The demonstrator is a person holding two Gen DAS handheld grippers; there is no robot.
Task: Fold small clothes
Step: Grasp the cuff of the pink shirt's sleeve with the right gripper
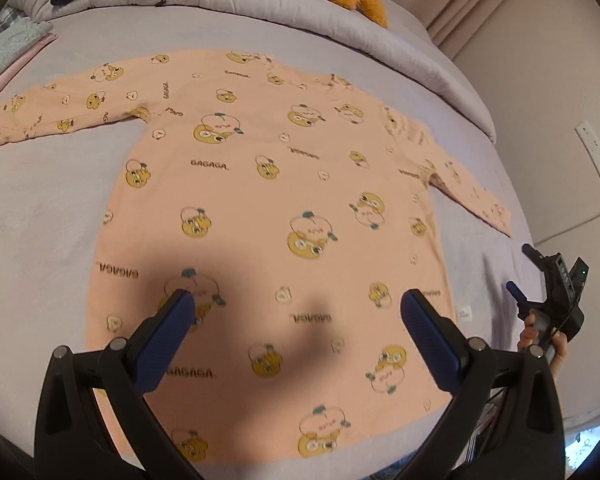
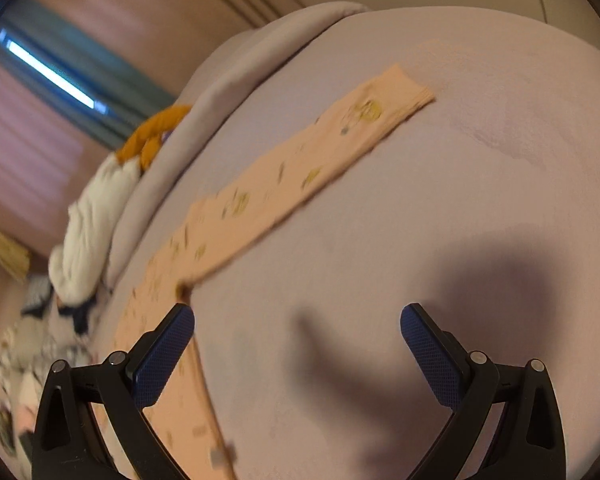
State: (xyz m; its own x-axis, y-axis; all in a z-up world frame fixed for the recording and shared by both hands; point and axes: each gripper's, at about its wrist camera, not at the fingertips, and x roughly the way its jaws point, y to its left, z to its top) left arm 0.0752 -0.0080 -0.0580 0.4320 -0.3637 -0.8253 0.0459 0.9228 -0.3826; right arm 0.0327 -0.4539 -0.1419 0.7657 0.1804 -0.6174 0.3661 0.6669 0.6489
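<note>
Peach cotton, the long-sleeved top (image 1: 268, 208) is spread flat on the lilac bedcover (image 1: 40, 208), collar away and hem near, directly under the wide-open, empty left gripper (image 1: 298, 312), while the equally wide, empty right gripper (image 2: 298, 332) is held beside its outstretched right sleeve (image 2: 300, 168).

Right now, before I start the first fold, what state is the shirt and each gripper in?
Shirt: spread flat on the bed, not yet folded.
Left sleeve: stretched straight out.
Right sleeve: stretched straight out, cuff flat.
Left gripper: open, empty, above the shirt's lower part.
Right gripper: open, empty, over bare bedding beside the shirt.
</note>
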